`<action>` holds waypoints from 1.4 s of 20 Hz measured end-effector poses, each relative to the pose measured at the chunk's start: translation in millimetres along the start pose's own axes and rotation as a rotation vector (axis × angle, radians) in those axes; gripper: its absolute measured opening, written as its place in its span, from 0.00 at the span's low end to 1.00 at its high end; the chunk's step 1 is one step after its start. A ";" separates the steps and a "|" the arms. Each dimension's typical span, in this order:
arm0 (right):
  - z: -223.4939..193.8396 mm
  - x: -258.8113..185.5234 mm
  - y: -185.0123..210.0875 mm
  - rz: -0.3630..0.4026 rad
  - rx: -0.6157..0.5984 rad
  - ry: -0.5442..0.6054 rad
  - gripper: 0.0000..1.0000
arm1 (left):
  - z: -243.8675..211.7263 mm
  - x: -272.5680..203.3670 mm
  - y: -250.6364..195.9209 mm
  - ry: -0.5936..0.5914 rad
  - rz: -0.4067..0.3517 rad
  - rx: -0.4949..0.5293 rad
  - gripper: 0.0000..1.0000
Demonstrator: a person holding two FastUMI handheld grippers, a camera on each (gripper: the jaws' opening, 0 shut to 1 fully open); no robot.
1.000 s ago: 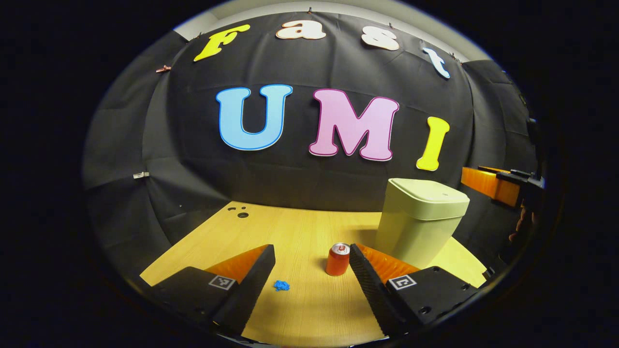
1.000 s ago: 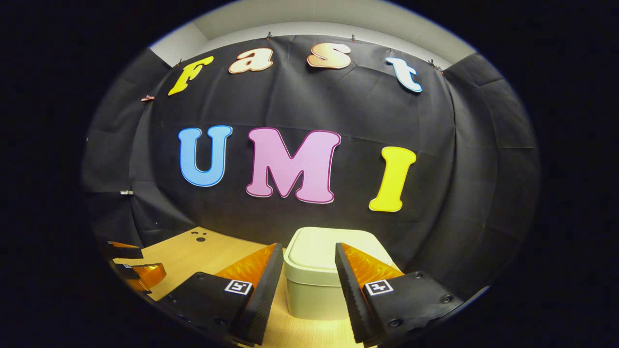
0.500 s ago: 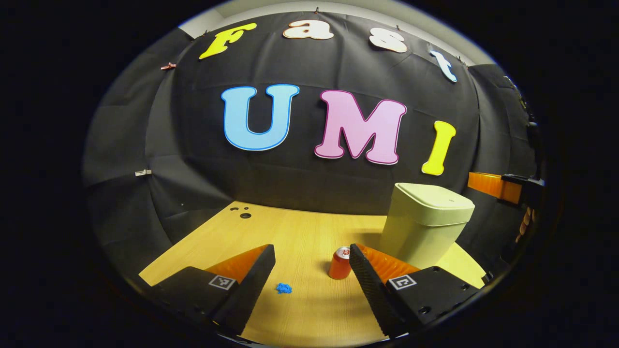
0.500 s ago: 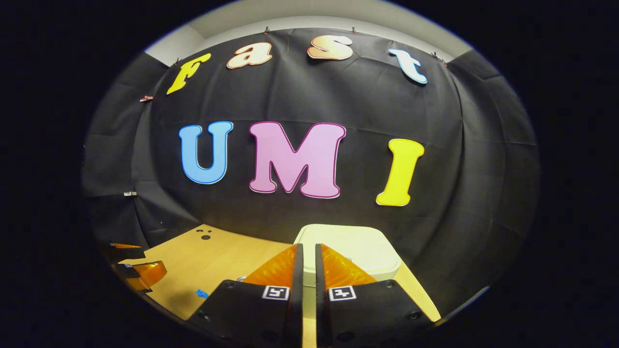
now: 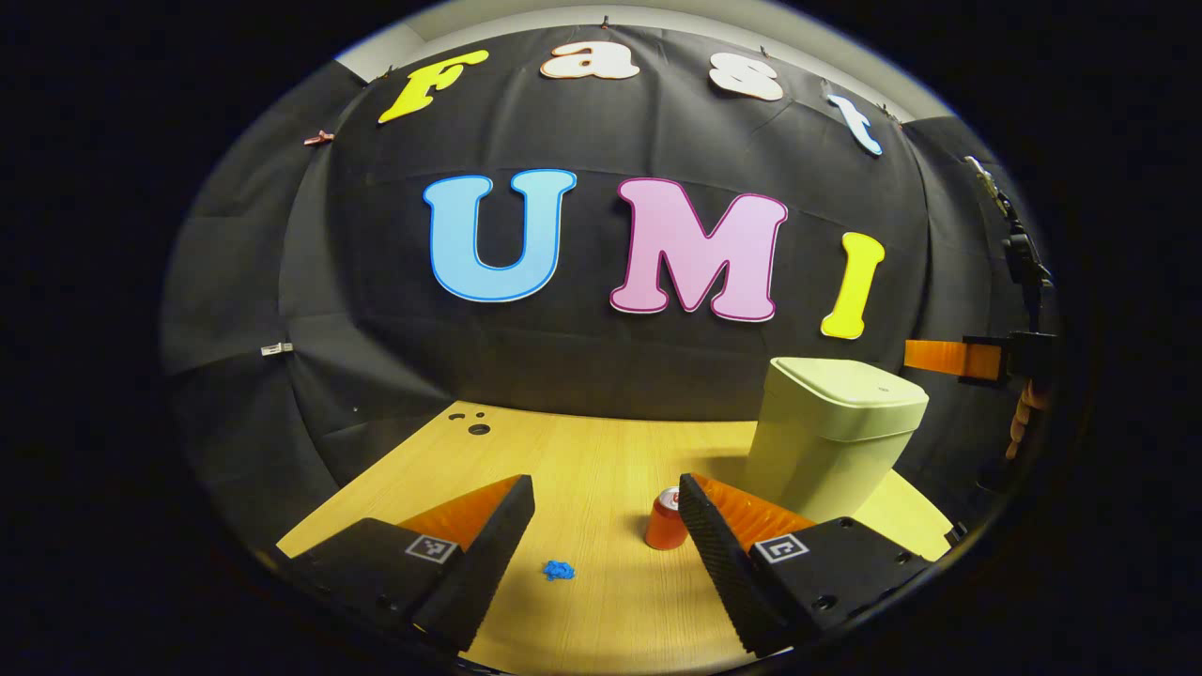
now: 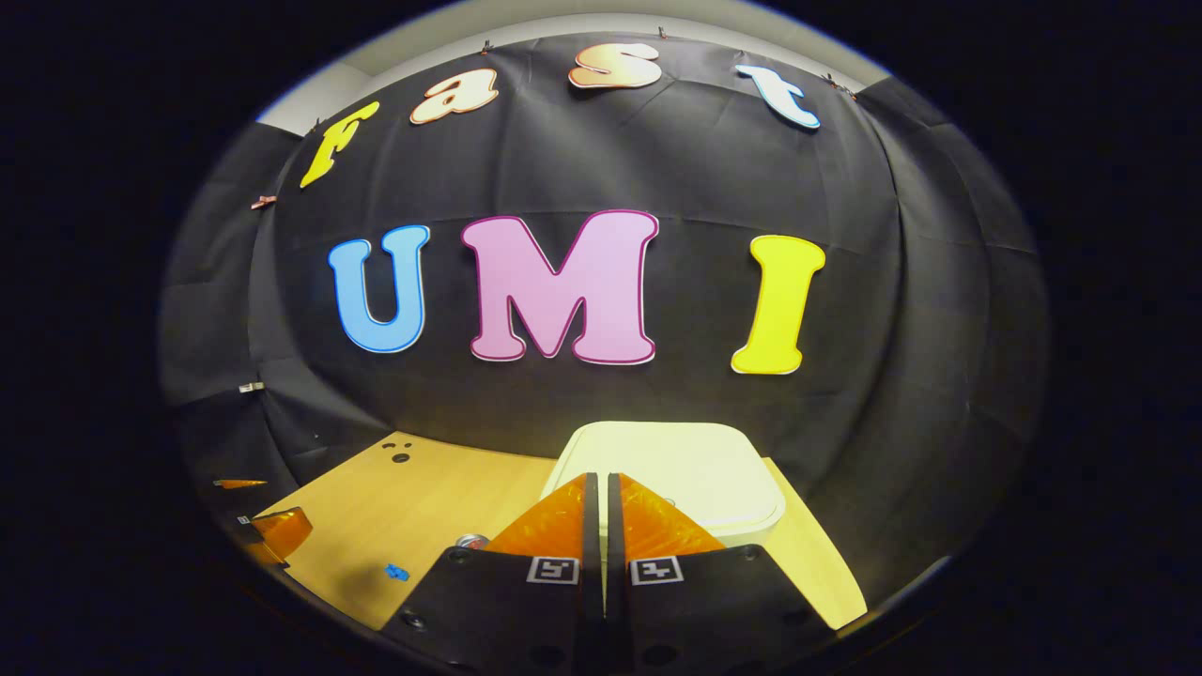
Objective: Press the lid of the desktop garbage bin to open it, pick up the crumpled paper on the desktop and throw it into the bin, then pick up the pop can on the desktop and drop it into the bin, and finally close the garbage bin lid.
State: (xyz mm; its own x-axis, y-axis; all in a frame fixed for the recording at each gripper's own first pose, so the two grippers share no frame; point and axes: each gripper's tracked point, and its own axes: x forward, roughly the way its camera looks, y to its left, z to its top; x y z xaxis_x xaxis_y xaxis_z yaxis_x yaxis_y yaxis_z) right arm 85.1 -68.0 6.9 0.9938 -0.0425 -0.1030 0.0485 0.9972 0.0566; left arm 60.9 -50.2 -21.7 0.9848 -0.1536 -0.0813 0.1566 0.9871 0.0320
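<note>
Above the closed garbage bin (image 6: pixel 700 469) lid hovers the clenched right hand-held gripper (image 6: pixel 596 481), holding nothing.

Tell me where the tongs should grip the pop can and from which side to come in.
Grip the pop can across its round side wall, about mid-height. It stands upright on the table, so a level approach from the front should work. The left tongs are open and nearest. Enter from the can's left; the bin stands close behind on the right.

Pale green bin (image 5: pixel 826 441), lid closed, upright on the surface (image 5: pixel 582 469); orange can (image 5: pixel 666 519) upright near it; blue crumpled paper (image 5: pixel 559 570) lying apart.
</note>
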 end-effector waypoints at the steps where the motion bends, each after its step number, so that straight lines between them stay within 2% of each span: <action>1: -0.3 4.1 -4.2 -0.009 0.000 0.005 0.05 | -0.1 0.7 1.8 0.004 0.004 -0.001 0.99; 6: -18.0 32.9 -23.5 -0.053 0.005 0.077 0.05 | -3.1 5.9 8.2 0.023 0.021 -0.001 0.99; 7: -22.9 39.0 -23.8 -0.054 0.008 0.095 0.08 | -3.1 6.9 8.6 0.027 0.023 0.002 0.99; 8: -29.4 42.7 -26.2 -0.056 0.012 0.115 0.05 | -4.8 7.5 9.5 0.031 0.024 0.003 0.99; 14: -48.8 55.8 -34.6 -0.067 0.026 0.163 0.05 | -10.7 8.1 12.7 0.053 0.035 -0.004 0.99; 17: -47.7 61.3 -34.7 -0.060 0.027 0.156 0.05 | -13.3 9.2 10.2 0.067 0.033 0.001 0.99; 22: -51.7 56.9 -32.8 -0.050 0.104 0.135 0.06 | -22.4 8.5 2.2 0.076 0.019 0.018 0.99; 28: -48.0 56.8 -30.6 -0.047 0.029 0.121 0.06 | -18.6 13.1 6.6 0.064 0.028 0.011 0.99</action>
State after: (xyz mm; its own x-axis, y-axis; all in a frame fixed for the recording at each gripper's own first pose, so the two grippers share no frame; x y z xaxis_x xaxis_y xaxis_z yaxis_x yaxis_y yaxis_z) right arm 135.2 -97.9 -48.3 0.9710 -0.0797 -0.2252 0.0993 0.9921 0.0771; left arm 73.4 -44.9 -41.1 0.9820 -0.1228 -0.1434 0.1305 0.9904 0.0456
